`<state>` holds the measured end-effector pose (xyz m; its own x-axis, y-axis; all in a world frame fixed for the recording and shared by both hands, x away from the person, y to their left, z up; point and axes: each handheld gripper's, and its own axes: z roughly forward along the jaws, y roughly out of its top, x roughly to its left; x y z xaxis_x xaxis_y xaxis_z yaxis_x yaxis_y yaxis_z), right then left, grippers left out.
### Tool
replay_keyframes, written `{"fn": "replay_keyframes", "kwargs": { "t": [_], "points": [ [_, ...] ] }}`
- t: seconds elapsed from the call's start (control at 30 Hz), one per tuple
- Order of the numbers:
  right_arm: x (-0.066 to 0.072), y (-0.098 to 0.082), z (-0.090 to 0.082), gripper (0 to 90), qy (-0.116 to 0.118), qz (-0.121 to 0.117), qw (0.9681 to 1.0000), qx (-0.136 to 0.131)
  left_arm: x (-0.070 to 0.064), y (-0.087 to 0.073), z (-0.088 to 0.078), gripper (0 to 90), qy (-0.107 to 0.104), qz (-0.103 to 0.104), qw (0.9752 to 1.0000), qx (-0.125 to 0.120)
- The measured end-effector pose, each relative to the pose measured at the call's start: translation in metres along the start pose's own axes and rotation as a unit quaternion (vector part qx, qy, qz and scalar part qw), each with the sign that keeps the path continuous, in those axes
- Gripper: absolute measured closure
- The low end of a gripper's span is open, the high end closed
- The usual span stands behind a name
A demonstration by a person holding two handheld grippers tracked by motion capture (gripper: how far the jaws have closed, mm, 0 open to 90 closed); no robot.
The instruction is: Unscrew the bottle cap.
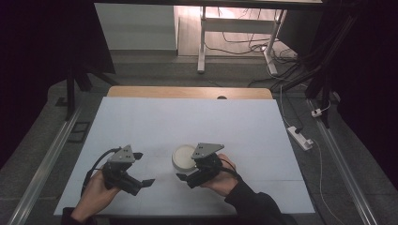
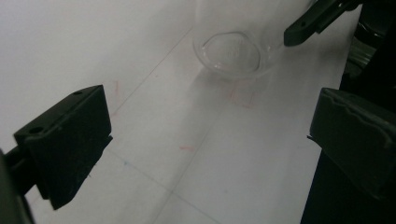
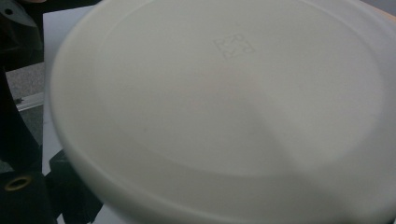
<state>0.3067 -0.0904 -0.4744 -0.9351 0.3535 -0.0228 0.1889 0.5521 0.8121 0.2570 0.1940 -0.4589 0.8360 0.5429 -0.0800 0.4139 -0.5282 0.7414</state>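
Right gripper (image 1: 187,177), held low over the near part of the white table cover (image 1: 187,122), sits against the near edge of a round white container (image 1: 183,157); in the right gripper view the pale lid or base of that container (image 3: 224,102) lies very close to the camera, blurred, with a small square mark moulded into it, and one black jaw stands at the lower left beneath its rim. Whether the jaws are closed on the rim or merely beside it cannot be told, since the opposite jaw is hidden behind the container. Left gripper (image 1: 143,168) is held well apart from the container, to its left, with its jaws spread wide and nothing between them, as the left gripper view confirms. In that view the container appears as a clear, round rimmed vessel (image 2: 231,53) resting on the cover, with the tip of the other gripper's jaw (image 2: 303,25) touching or just beside its rim. Judged from this arrangement, the work is at an early stage: the container is reached and perhaps gripped on one side, it is not yet lifted clear of the table, and the free gripper has no part in the handling so far.
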Motion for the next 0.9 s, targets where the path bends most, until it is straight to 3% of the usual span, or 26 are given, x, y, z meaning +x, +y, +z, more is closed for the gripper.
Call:
{"fn": "replay_keyframes", "kwargs": {
  "t": [0.13,0.3,0.47,0.63,0.73,0.77,0.9],
  "points": [
    [0.000,0.001,0.001,6.7,0.003,-0.003,1.0000,-0.001,0.002,0.014,0.007,0.1,-0.014,0.022,0.9997,0.003],
    [-0.001,0.002,0.000,6.7,0.006,-0.004,1.0000,-0.003,0.004,0.030,0.011,0.0,-0.033,0.035,0.9988,-0.008],
    [-0.002,0.002,0.000,6.7,0.011,-0.005,0.9999,-0.004,0.007,0.045,0.014,0.0,-0.052,0.063,0.9966,-0.008],
    [-0.001,0.003,0.000,6.7,0.020,-0.011,0.9997,-0.004,0.008,0.059,0.023,0.0,-0.073,0.094,0.9929,-0.001],
    [0.000,0.003,0.001,6.7,0.022,-0.015,0.9996,-0.003,0.008,0.069,0.032,0.0,-0.094,0.115,0.9889,0.003],
    [0.000,0.003,0.001,6.7,0.022,-0.015,0.9996,-0.003,0.008,0.069,0.032,0.0,-0.094,0.115,0.9889,0.003],
    [0.002,0.004,0.002,6.7,0.028,-0.017,0.9994,-0.002,0.008,0.076,0.040,0.0,-0.124,0.132,0.9834,0.001]
  ]
}}
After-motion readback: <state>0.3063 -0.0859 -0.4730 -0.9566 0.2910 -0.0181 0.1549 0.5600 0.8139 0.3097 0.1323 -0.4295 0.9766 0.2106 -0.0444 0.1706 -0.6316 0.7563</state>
